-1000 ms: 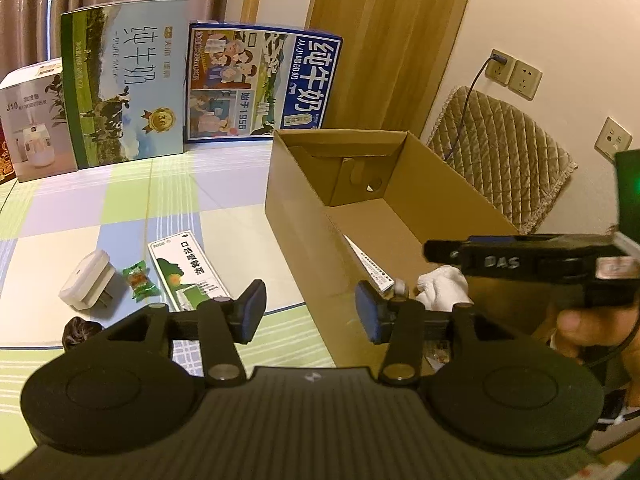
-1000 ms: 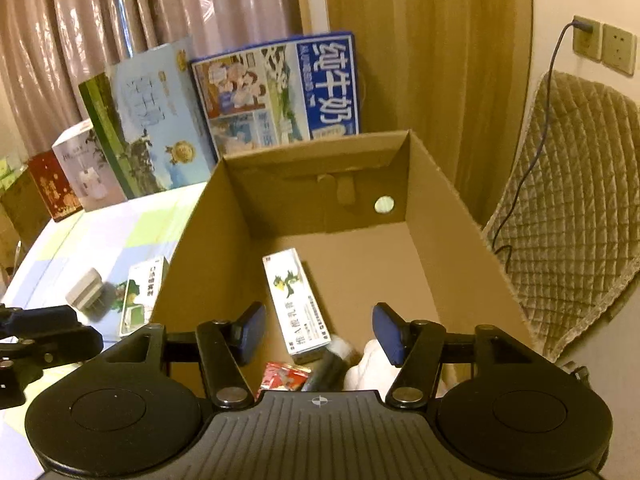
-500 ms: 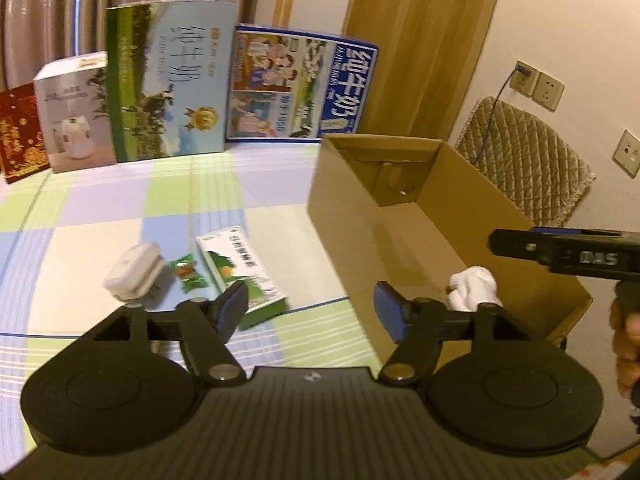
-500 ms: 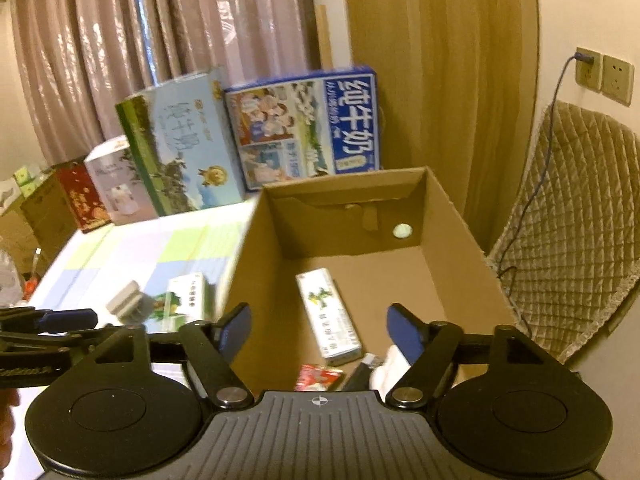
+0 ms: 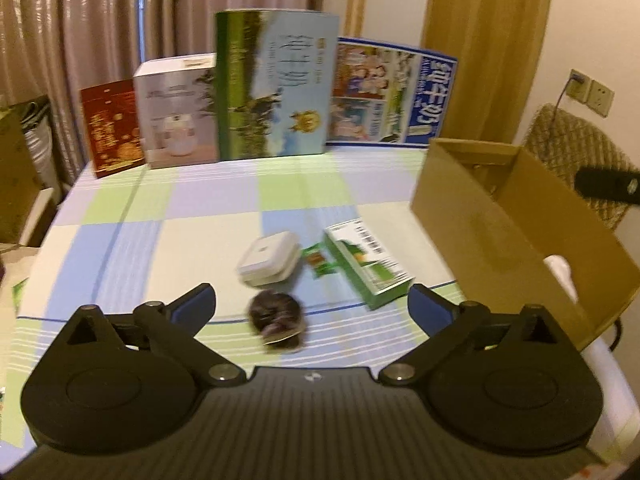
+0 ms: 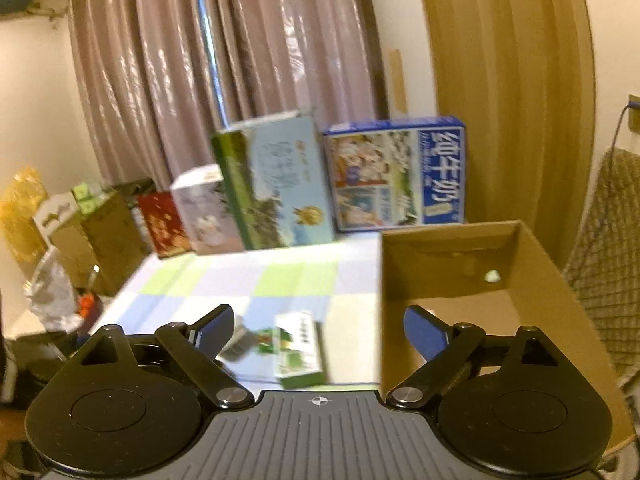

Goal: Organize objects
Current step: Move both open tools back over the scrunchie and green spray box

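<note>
Cardboard box holds something white inside.

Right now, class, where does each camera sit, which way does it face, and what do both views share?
Left wrist: behind the open left gripper, looking down over the checked tablecloth at a white square case.
Right wrist: behind the open right gripper, facing the pleated curtains.
Shared: the green medicine box and the open brown cardboard box.
</note>
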The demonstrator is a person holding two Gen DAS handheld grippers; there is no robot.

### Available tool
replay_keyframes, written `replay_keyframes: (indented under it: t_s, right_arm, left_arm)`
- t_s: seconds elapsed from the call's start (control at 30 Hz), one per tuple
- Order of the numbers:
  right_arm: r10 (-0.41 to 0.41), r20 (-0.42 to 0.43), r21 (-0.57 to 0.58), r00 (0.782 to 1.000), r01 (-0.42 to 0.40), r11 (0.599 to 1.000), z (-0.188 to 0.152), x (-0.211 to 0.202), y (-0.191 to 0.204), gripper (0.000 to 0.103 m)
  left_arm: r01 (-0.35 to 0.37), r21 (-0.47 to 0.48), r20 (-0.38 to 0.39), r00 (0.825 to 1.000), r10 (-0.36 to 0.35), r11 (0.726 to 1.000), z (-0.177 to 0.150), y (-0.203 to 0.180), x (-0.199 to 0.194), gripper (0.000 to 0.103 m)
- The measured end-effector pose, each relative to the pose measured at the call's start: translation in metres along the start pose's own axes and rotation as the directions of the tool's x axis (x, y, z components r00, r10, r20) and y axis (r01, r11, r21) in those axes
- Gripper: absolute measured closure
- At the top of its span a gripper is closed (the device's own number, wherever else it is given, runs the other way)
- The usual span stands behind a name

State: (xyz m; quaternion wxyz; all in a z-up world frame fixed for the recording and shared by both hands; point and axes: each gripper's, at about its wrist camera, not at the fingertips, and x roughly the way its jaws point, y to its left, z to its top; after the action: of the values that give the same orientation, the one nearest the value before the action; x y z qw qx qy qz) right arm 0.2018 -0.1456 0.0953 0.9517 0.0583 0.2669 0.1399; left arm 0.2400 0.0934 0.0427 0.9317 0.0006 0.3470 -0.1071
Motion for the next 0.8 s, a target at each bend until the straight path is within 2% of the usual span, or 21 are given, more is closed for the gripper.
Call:
replay_keyframes:
  t_s: [0.13,0.37,0.47,0.57,0.8]
  right_arm:
    - [0.033,-0.002,0.029,0.999,-0.033,0.999,-0.005,0.015,0.022,0.011]
    - [0.053,-0.078,0.035,0.996,-0.050,0.998,-0.033,0.064,0.053,0.009]
    - [0.040,-0.112,0.006,0.993,-0.039,0.999,-0.047,0.079,0.056,0.009]
    - [-0.012,-0.144,-0.053,0.990,0.004,0.999,-0.059,0.098,0.056,0.009]
    - [-0.029,-0.189,-0.070,0.982,0.017,0.997,-0.070,0.123,0.050,0.009]
  left_arm:
    - [-0.036,-0.012,-0.024,0.999,0.035,0.999,-0.010,0.023,0.000,0.001]
    - [-0.075,-0.055,-0.057,0.996,0.072,0.996,-0.020,0.055,0.005,0.001]
    - [-0.086,-0.061,-0.079,0.994,0.081,0.994,-0.023,0.063,0.012,0.001]
    - [-0.092,-0.060,-0.099,0.991,0.086,0.994,-0.027,0.067,0.018,0.001]
    - [-0.096,-0.067,-0.117,0.989,0.088,0.993,-0.030,0.072,0.026,0.001]
